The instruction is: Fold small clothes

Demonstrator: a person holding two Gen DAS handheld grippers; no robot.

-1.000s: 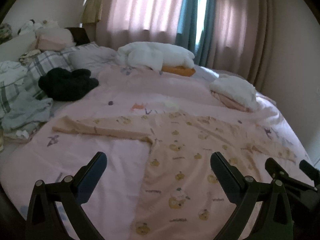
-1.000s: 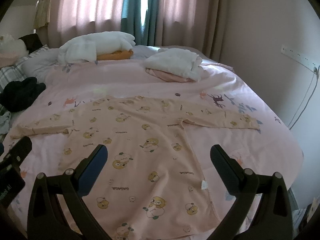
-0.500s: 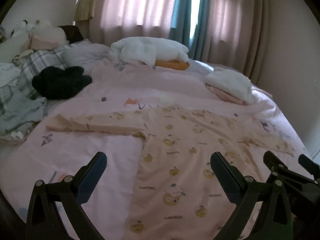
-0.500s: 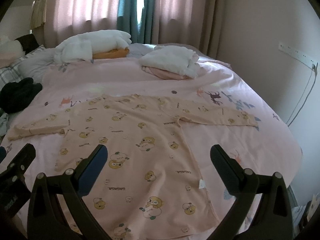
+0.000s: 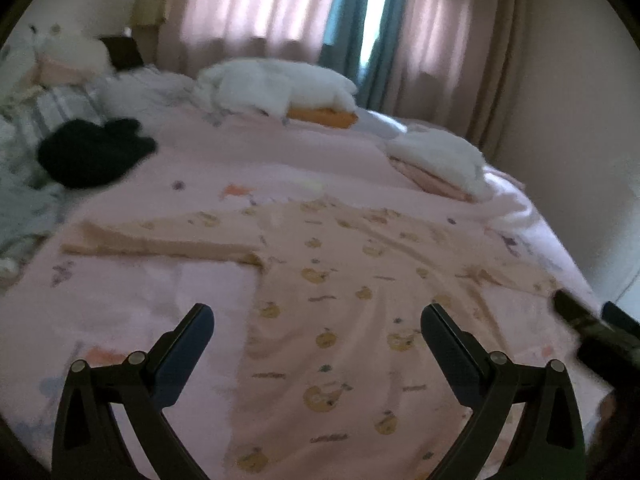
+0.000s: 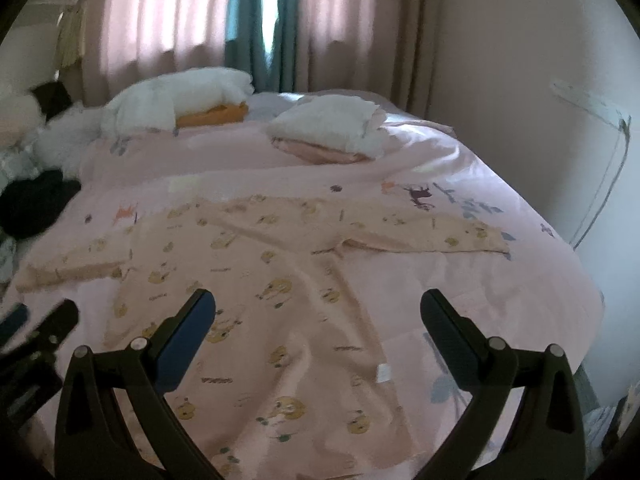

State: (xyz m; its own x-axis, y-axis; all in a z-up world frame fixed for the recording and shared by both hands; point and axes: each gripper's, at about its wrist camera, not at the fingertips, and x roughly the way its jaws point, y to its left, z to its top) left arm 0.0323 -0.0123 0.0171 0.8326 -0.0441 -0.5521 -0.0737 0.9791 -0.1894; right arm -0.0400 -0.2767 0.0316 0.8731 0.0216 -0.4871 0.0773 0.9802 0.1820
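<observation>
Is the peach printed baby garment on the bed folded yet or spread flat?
Spread flat, unfolded. The peach garment lies open on the bed, both sleeves stretched sideways, nothing doubled over.

Pink curtains (image 6: 160, 20) hang behind a pink-sheeted bed (image 6: 500, 288).

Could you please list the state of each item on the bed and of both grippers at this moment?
Peach long-sleeved baby garment with cartoon prints: spread flat, unfolded, both sleeves out.
White fluffy folded cloth on a pink one: stacked, folded.
White fluffy bundle over an orange cloth: piled near the curtains.
Black crumpled garment: unfolded heap.
Left gripper: jaws open, empty.
Right gripper: jaws open, empty.
</observation>
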